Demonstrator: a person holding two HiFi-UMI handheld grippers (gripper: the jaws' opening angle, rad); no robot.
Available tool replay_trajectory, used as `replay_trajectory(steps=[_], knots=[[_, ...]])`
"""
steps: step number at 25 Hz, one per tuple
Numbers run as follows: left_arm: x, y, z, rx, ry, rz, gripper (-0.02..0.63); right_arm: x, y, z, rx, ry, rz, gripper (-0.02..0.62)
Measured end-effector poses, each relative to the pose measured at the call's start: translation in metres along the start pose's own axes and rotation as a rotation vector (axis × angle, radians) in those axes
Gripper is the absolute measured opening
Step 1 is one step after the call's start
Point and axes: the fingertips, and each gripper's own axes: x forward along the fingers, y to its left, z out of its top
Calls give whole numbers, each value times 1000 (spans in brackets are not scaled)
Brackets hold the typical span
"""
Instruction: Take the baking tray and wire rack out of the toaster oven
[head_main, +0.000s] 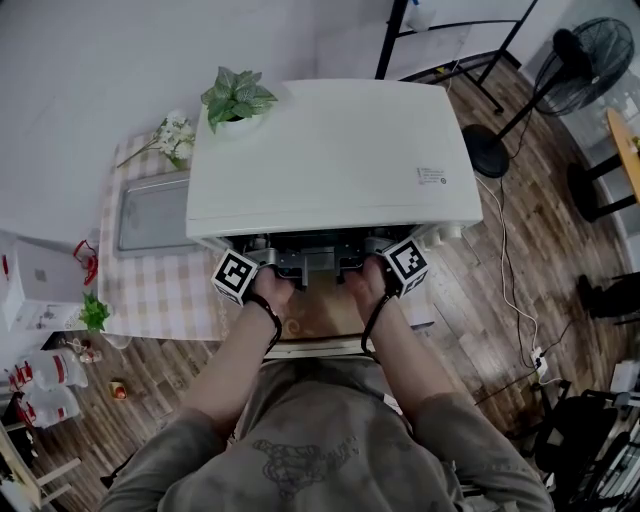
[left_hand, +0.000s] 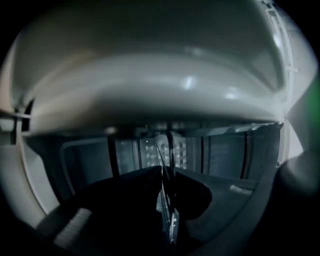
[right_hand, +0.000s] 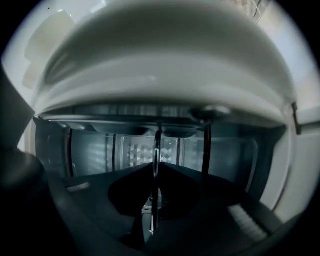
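The white toaster oven (head_main: 330, 150) stands on a checkered table, seen from above. Its door (head_main: 310, 325) hangs open toward me. A grey baking tray (head_main: 155, 212) lies flat on the table, left of the oven. Both grippers reach into the oven mouth side by side. My left gripper (head_main: 283, 263) (left_hand: 162, 172) is shut on a thin metal edge of the wire rack (left_hand: 169, 222). My right gripper (head_main: 352, 263) (right_hand: 154, 167) is shut on the same rack (right_hand: 153, 212). In the head view most of the rack is hidden under the oven's top.
A potted plant (head_main: 238, 98) sits on the oven's back left corner, with white flowers (head_main: 175, 135) beside it. The checkered cloth (head_main: 160, 295) runs to the table's front edge. A standing fan (head_main: 590, 60) and a cable (head_main: 515, 290) are on the floor at right.
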Motion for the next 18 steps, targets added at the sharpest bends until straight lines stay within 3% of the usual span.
replay_trajectory(steps=[18], knots=[[-76,-10,-19,3,79,137,2,-80,2,-11,4,42,-170,25]])
